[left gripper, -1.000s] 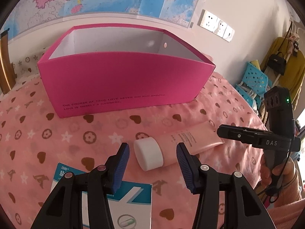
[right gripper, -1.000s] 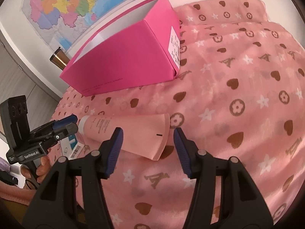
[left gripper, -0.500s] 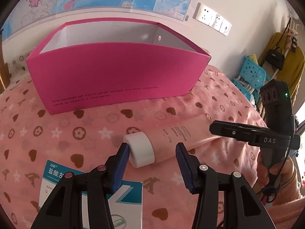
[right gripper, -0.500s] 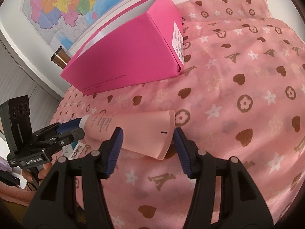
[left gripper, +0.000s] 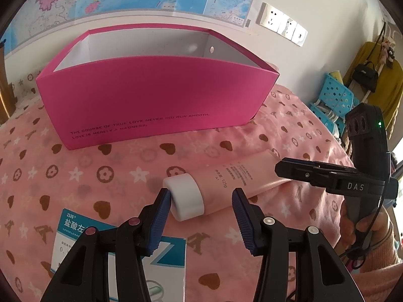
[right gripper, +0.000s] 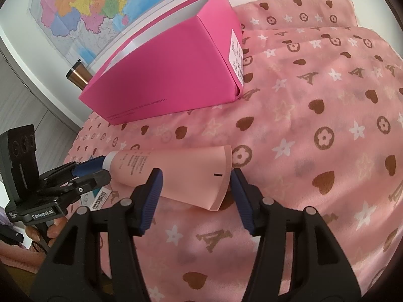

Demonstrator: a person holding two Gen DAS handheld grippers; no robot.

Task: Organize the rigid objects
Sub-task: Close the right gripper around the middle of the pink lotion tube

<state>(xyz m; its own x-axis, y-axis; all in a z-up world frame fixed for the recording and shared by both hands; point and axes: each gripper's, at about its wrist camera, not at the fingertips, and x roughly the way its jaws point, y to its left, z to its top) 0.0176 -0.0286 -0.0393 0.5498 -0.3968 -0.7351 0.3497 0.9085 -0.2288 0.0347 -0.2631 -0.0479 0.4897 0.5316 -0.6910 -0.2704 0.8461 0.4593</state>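
A pale pink tube [left gripper: 234,178] with a white cap [left gripper: 185,196] lies on the pink patterned cloth in front of an open magenta box [left gripper: 151,105]. My left gripper [left gripper: 199,209] is open, its fingers on either side of the cap end. My right gripper [right gripper: 196,183] is open, its fingers on either side of the tube's flat crimped end [right gripper: 219,176]. The box also shows in the right wrist view [right gripper: 171,75]. Each gripper shows in the other's view, the right one [left gripper: 327,176] and the left one [right gripper: 75,176].
A white and teal medicine carton [left gripper: 83,239] lies on the cloth under my left gripper. A copper flask [right gripper: 78,75] stands behind the box at the left. A wall map hangs behind. Blue baskets [left gripper: 335,98] and hanging bags stand off to the right.
Both grippers have come closer to the tube. The left one now has the cap between its fingers, and the right one has the crimped end between its fingers.
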